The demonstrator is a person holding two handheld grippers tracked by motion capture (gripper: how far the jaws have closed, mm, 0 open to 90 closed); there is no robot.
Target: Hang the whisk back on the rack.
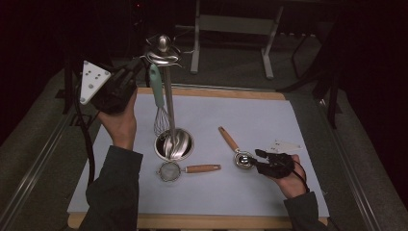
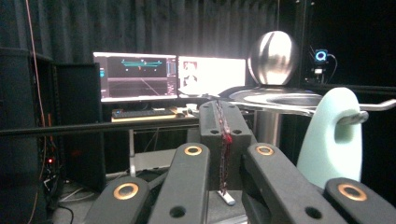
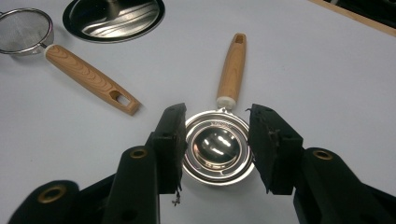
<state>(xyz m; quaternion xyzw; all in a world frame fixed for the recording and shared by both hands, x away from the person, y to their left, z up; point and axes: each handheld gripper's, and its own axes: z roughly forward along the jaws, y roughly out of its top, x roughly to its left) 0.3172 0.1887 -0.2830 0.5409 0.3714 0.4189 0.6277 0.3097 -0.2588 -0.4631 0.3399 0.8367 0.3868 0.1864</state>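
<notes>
left gripper (image 1: 126,77): raised beside the top of the utensil stand (image 1: 164,48), jaws shut on nothing; the whisk (image 1: 158,98) with the mint handle hangs from the stand's hook ring just to the right of the jaws, its long axis straight down.
stand base (image 1: 174,143): a round steel dish on the desk (image 1: 269,115), whisk wires hanging just above it.
strainer (image 1: 185,169): lies in front of the base, wooden handle pointing right, well apart from both hands.
egg separator (image 3: 218,148): metal bowl lies flat between the right jaws, its wooden handle running away from them, up and to the left in the high view.
right gripper (image 3: 215,149): low over the desk, jaws spread on either side of the bowl's rim; the left pad looks at or very near the rim, with a gap on the right.
nearer hand: the right.
in the way: nothing close to the separator; the strainer handle lies to its left, apart.
</notes>
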